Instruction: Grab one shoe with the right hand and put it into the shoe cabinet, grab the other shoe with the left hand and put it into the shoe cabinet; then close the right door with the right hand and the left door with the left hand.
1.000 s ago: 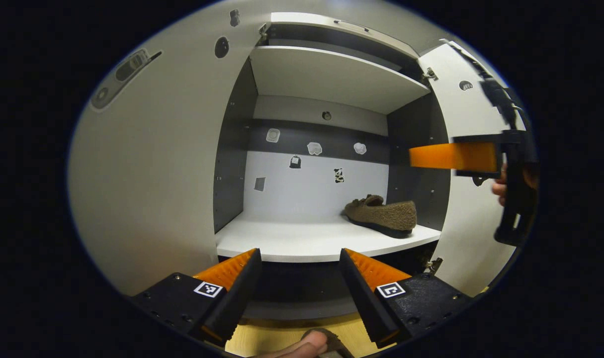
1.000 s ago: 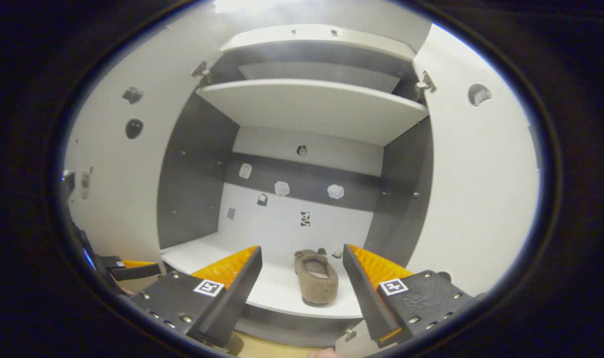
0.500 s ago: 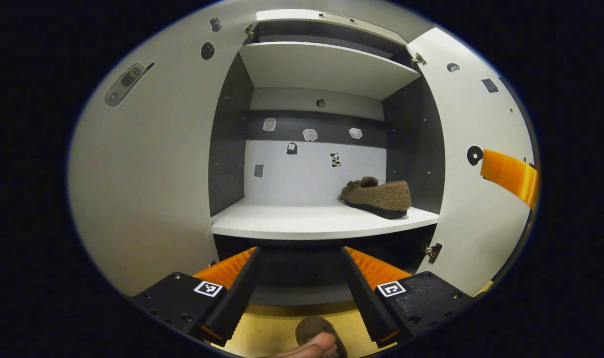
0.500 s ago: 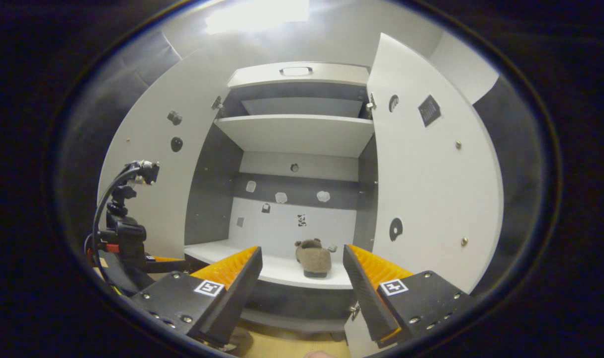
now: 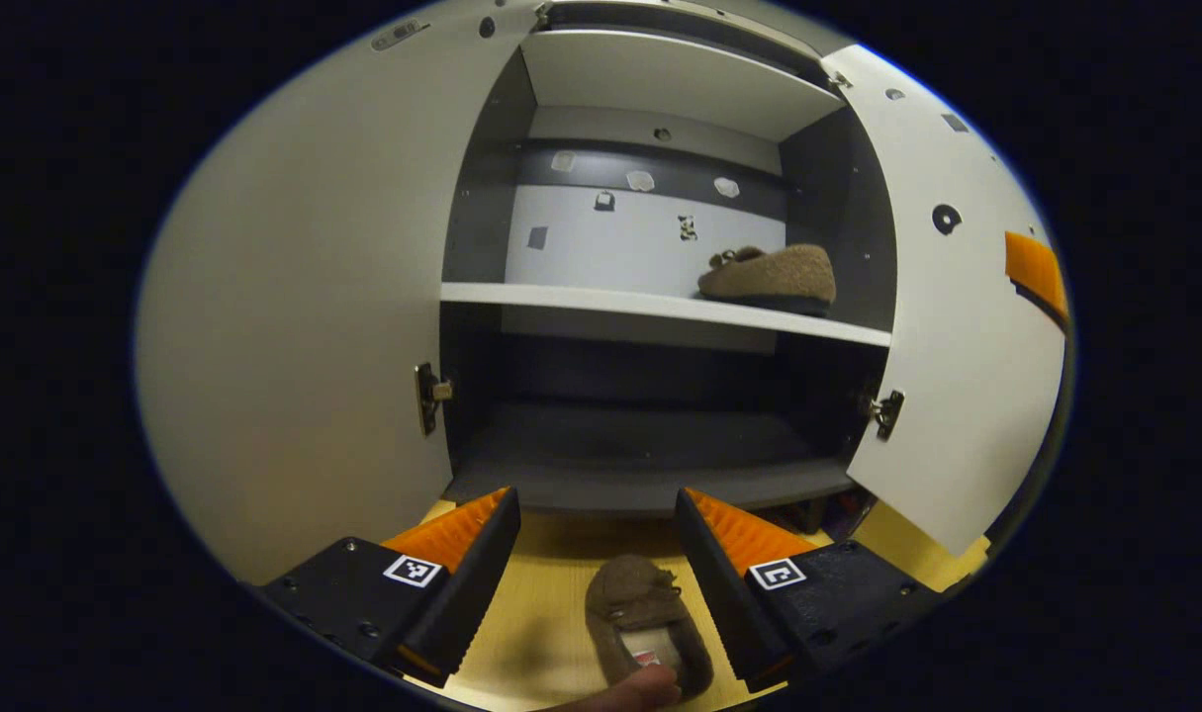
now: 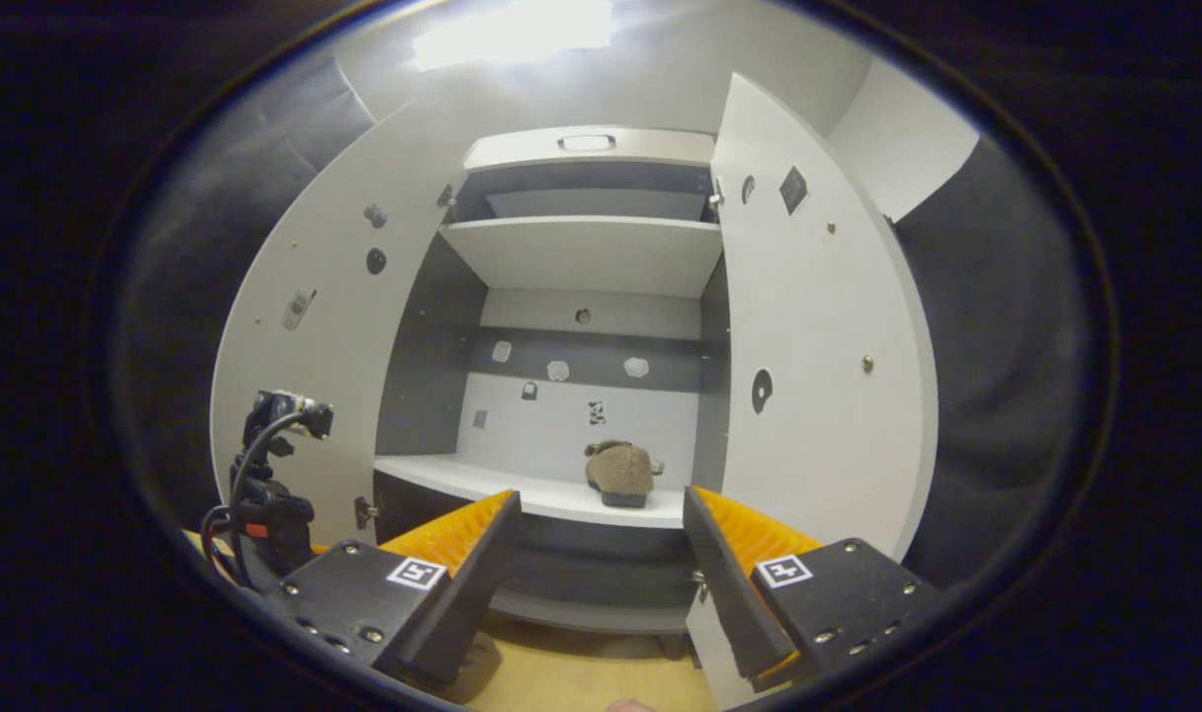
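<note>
Second shoe (image 5: 645, 618) on floor btwn my L gripper (image 5: 598, 539) fingers, jaws wide, untouched. R gripper (image 6: 601, 539) open too. Risk: I clamp only the soft upper, it sags and clips shelf (image 5: 601, 300) edge.

The shoe cabinet (image 5: 660, 297) has white doors and white shelves, with dark grey side walls and a dark band across its pale back panel. The shoe on the shelf (image 5: 769, 278) is fuzzy brown with a dark sole. The shoe on the floor (image 5: 645, 618) is the same brown, and the floor (image 5: 541, 613) is yellowish wood.
</note>
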`<state>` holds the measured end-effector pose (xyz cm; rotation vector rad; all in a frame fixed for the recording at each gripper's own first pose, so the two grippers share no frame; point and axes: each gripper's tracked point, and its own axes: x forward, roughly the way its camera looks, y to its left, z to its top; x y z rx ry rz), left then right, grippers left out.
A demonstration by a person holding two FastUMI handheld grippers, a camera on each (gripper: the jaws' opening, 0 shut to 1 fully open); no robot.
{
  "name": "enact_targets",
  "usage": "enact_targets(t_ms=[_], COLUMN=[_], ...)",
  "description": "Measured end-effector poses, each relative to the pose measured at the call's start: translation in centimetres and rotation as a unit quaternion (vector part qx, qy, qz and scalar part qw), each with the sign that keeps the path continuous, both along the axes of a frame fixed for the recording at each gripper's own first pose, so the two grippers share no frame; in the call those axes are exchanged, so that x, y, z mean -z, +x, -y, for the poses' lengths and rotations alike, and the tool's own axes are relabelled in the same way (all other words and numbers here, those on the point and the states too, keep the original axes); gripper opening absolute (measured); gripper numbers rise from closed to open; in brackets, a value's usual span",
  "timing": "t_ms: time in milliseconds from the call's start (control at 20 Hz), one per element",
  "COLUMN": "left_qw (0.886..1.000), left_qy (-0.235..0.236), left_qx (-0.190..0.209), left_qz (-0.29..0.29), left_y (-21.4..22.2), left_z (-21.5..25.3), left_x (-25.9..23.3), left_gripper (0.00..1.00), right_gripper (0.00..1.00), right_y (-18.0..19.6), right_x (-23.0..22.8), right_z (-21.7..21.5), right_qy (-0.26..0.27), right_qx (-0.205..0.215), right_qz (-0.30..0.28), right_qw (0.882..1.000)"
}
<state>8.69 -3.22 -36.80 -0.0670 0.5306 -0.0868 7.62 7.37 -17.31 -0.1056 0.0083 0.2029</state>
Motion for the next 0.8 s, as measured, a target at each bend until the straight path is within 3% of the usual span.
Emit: enact_targets(t_ms=[150,300,550,600,650,700,750,800], left_qw=[0.999,0.995,0.974,0.964,0.943,0.945,0.950,0.947], left_qy=[0.000,-0.004,-0.026,-0.028,-0.024,-0.049,-0.057,-0.031], left_qx=[0.015,0.021,0.020,0.015,0.018,0.026,0.035,0.033], left_qz=[-0.035,-0.097,-0.225,-0.266,-0.332,-0.321,-0.304,-0.318], left_y=[-2.1,-4.2,-7.9,-8.8,-10.7,-10.0,-8.8,-9.2], left_z=[0.5,0.6,1.3,1.6,1.5,2.0,2.4,1.8], left_x=[3.1,7.1,13.1,14.2,15.4,14.5,14.1,14.2], left_gripper=[0.97,0.98,0.96,0.93,0.88,0.82,0.65,0.48], right_gripper=[0.99,0.98,0.98,0.98,0.98,0.98,0.98,0.98], right_y=[-0.9,-0.9,-0.9,-0.9,-1.0,-1.2,-1.3,-1.4], right_x=[1.2,1.2,0.0,-0.1,-0.1,-0.2,-0.2,-0.2], right_z=[-0.5,1.0,2.8,2.9,2.7,2.6,2.3,2.2], right_qy=[0.013,0.035,0.047,0.044,0.041,0.039,0.038,0.040], right_qx=[-0.011,0.004,0.028,0.029,0.026,0.023,0.017,0.013], right_qz=[-0.016,-0.022,-0.016,-0.015,-0.014,-0.013,-0.013,-0.016], right_qw=[1.000,0.999,0.998,0.999,0.999,0.999,0.999,0.999])
